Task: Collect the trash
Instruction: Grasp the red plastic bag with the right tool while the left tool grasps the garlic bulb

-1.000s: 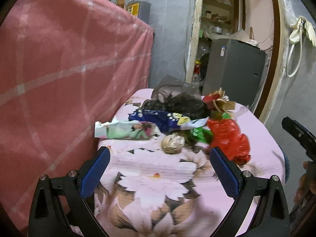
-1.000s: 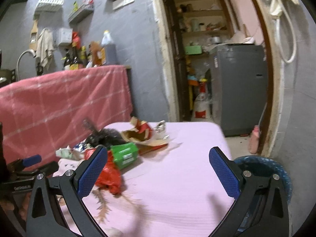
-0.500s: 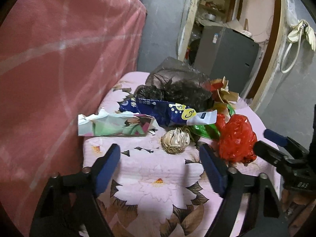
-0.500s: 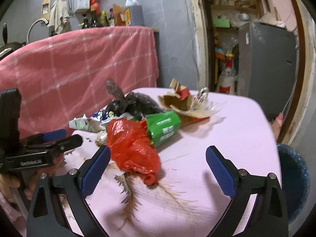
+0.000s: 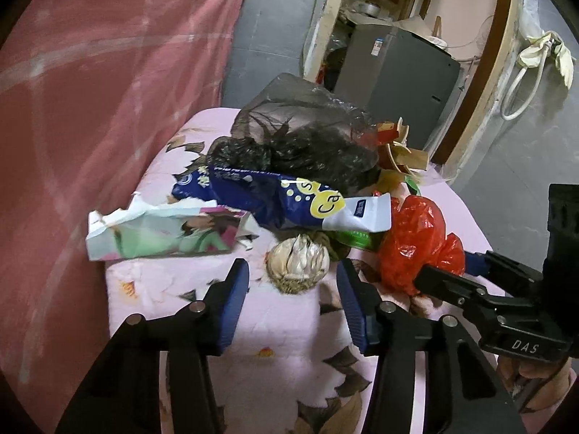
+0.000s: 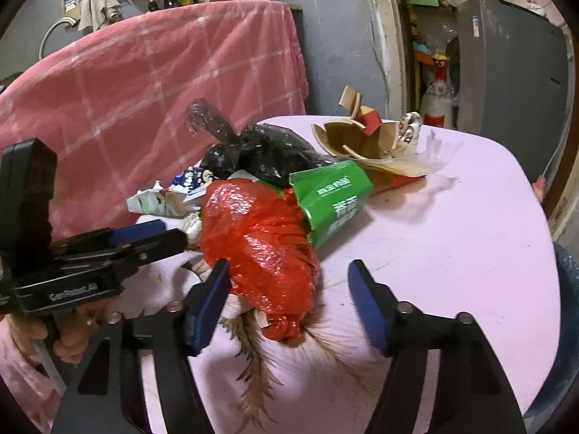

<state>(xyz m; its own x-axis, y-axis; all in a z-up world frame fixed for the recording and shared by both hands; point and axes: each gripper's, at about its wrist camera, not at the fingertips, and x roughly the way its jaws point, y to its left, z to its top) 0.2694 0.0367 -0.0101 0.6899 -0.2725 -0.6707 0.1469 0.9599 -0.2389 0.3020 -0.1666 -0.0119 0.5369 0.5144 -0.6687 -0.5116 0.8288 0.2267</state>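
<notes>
The left claw is closing around a crumpled beige paper ball that lies between its blue pads on the pink floral-clothed worktop, pads not touching it. Behind lie a torn green-and-white paper packet, a blue plastic wrapper, and a red plastic bag.

Lying on the pink floral-covered desk: one crumpled red plastic bag, one green printed carton, one blue-and-white snack wrapper, one torn pale-green paper packet, one black plastic bag, one beige crumpled ball, one heap of brown cardboard scraps.
</notes>
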